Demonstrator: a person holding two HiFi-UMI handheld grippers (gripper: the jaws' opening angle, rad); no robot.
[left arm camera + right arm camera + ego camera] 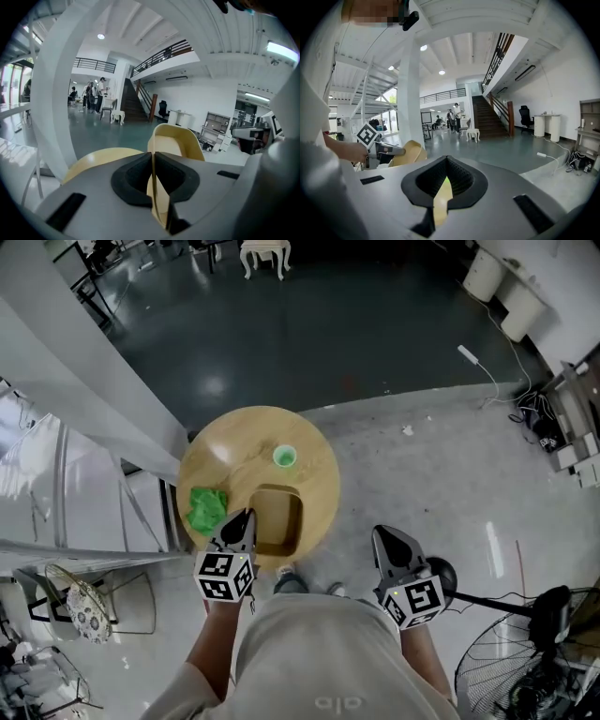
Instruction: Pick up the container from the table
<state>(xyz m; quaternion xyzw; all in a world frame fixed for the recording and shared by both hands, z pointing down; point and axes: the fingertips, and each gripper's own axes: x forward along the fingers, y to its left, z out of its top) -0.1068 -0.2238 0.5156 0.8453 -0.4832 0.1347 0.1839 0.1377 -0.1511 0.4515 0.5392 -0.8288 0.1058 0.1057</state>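
In the head view the tan, open-topped container hangs over the near side of the round wooden table. My left gripper is shut on its near-left rim. The left gripper view shows that gripper pinching the thin rim edge-on, with the container's body rising beyond the jaws and the tabletop below. My right gripper is off the table to the right, shut and holding nothing. From the right gripper view, the container is at the left.
A small green cup and a crumpled green cloth lie on the table. A white slanted beam runs along the left. A floor fan stands at the lower right, with cables at the far right.
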